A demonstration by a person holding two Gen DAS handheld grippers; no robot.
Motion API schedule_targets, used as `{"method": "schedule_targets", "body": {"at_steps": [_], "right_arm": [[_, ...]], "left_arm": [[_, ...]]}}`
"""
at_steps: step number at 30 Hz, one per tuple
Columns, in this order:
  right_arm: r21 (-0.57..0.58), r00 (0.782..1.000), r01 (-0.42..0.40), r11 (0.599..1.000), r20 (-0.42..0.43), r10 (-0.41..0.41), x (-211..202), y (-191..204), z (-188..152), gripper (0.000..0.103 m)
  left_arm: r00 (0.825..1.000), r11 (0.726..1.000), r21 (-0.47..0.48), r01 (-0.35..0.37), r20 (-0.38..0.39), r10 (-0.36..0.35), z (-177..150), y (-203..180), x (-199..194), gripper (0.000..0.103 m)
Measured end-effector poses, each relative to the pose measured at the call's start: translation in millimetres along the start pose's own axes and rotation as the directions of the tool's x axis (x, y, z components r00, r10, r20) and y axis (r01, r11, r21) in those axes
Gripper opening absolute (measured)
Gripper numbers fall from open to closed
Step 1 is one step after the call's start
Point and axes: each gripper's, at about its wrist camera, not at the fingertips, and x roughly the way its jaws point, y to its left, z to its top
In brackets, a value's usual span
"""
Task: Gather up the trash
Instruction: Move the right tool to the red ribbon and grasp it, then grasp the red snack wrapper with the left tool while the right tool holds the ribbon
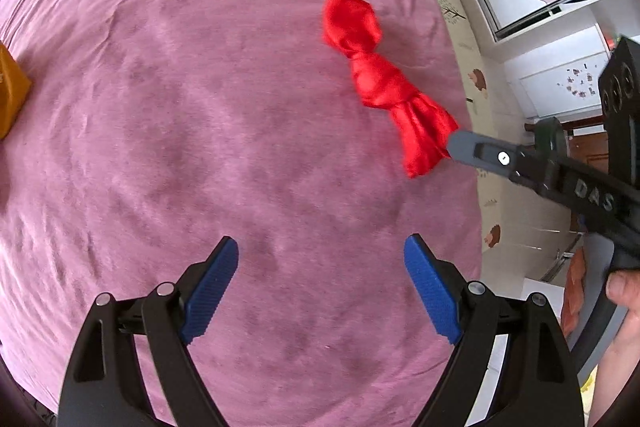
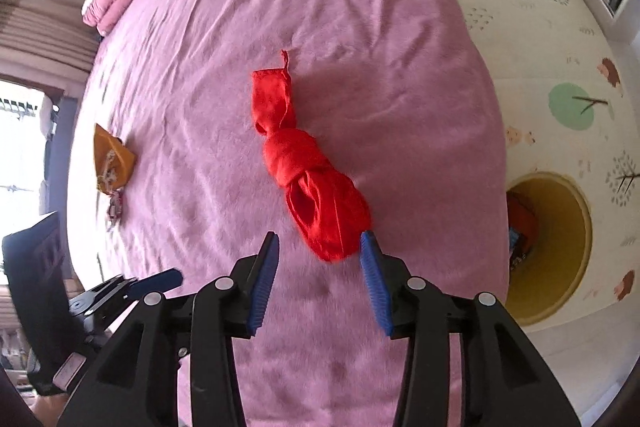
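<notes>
A wide pink velvety bedspread (image 2: 208, 75) is covering the bed and filling both views. A round yellow bin (image 2: 560, 251) is standing on the patterned floor mat beside the bedspread's edge. A knotted red satin cloth bundle (image 2: 308, 163) is lying on the bedspread near that edge. An orange paper packet (image 2: 112, 159) is lying on the bedspread well apart from the bundle, toward the far side. The right gripper (image 2: 320, 247) is hovering with its blue pads spread apart, one pad just touching the bundle's near end. The left gripper (image 1: 320, 255) is hanging wide open over bare bedspread, gripping nothing.
</notes>
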Motion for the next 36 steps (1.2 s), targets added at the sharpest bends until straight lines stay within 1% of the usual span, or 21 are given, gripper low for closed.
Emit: {"method": "schedule_targets", "body": {"at_steps": [3, 5, 7, 10, 12, 18, 25, 31, 36], "right_arm": [[-0.019, 0.999, 0.039, 0.999, -0.017, -0.039, 15, 6, 10, 0.043], [-0.029, 0.998, 0.057, 0.998, -0.028, -0.058, 24, 8, 14, 0.04], [-0.045, 0.997, 0.067, 0.997, -0.037, -0.069, 31, 14, 15, 0.021], [-0.058, 0.997, 0.057, 0.997, -0.041, -0.059, 34, 26, 11, 0.011], [-0.056, 0.999, 0.032, 0.998, -0.042, -0.034, 35, 35, 7, 0.008], [-0.033, 0.997, -0.065, 0.997, -0.051, 0.063, 41, 75, -3, 0.006], [-0.044, 0.988, -0.138, 0.989, -0.082, 0.134, 58, 138, -14, 0.006], [-0.062, 0.98, -0.177, 0.982, -0.106, 0.17, 79, 194, -20, 0.006], [-0.083, 0.976, -0.191, 0.978, -0.118, 0.18, 96, 236, -23, 0.006]], "left_arm": [[1.0, 1.0, -0.014, 0.003, 0.006, -0.003, 2, 13, 0, 0.084], [1.0, 1.0, -0.028, 0.004, 0.009, -0.004, 4, 22, 0, 0.084], [1.0, 0.999, -0.044, 0.007, 0.012, -0.006, 3, 30, -1, 0.084], [1.0, 0.998, -0.063, 0.011, 0.017, -0.01, 6, 44, -3, 0.084], [1.0, 0.997, -0.073, 0.01, 0.022, -0.009, 6, 57, -6, 0.084], [0.999, 0.996, -0.092, -0.004, 0.042, 0.008, -2, 92, -23, 0.084], [0.997, 0.991, -0.132, -0.03, 0.067, 0.039, -16, 152, -49, 0.084], [0.994, 0.981, -0.184, -0.054, 0.087, 0.071, -32, 215, -73, 0.084], [0.991, 0.973, -0.22, -0.066, 0.099, 0.089, -41, 265, -90, 0.084]]}}
